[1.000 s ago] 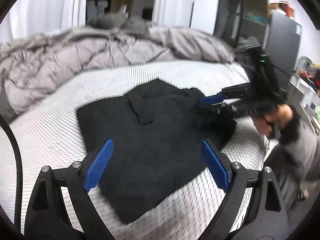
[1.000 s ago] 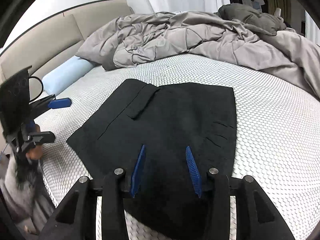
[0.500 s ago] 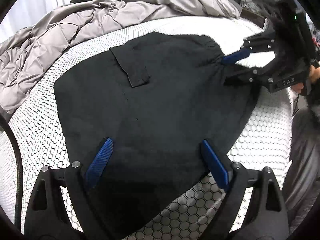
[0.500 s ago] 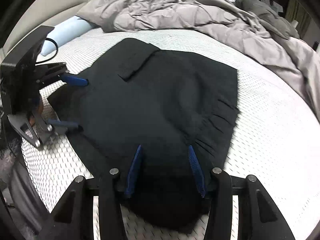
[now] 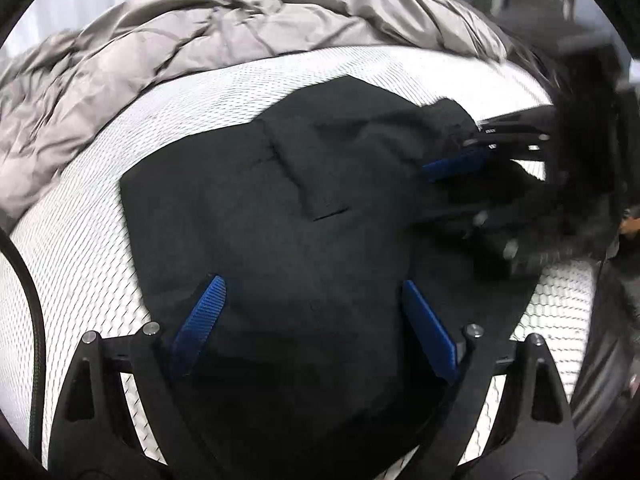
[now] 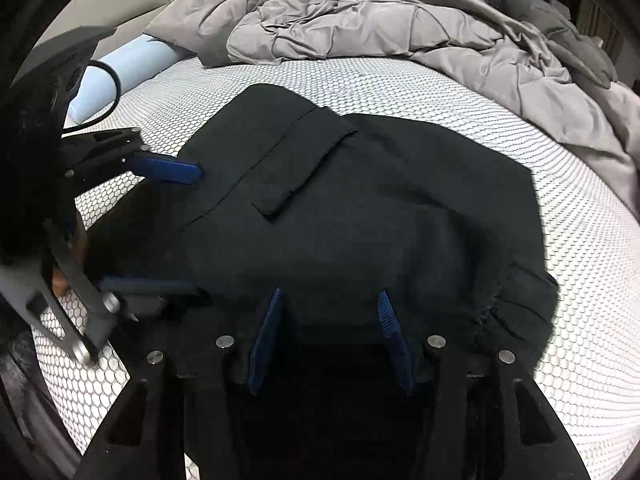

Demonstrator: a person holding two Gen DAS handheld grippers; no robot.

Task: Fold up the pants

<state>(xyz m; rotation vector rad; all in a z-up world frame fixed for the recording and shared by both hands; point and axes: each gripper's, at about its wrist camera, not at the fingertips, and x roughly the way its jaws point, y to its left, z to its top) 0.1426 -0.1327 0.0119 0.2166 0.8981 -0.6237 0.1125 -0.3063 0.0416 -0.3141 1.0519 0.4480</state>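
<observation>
Bed with white honeycomb-mesh mattress cover [image 6: 400, 92]. Black folded pants [image 6: 360, 216] lie flat directly ahead of both grippers. Rumpled grey duvet [image 6: 360, 12] heaped beyond them; pale blue bolster pillow [image 6: 120, 68] far left of right gripper.

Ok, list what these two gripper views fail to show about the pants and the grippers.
- Near edge of the pants: right wrist view, hidden behind the right gripper; whether cloth sits between its pads is unclear.
- Right gripper's far side: left wrist view, motion-blurred.
- Left gripper: left wrist view, near pants edge lost under its frame.
- Hands: cut off at picture edges.
</observation>
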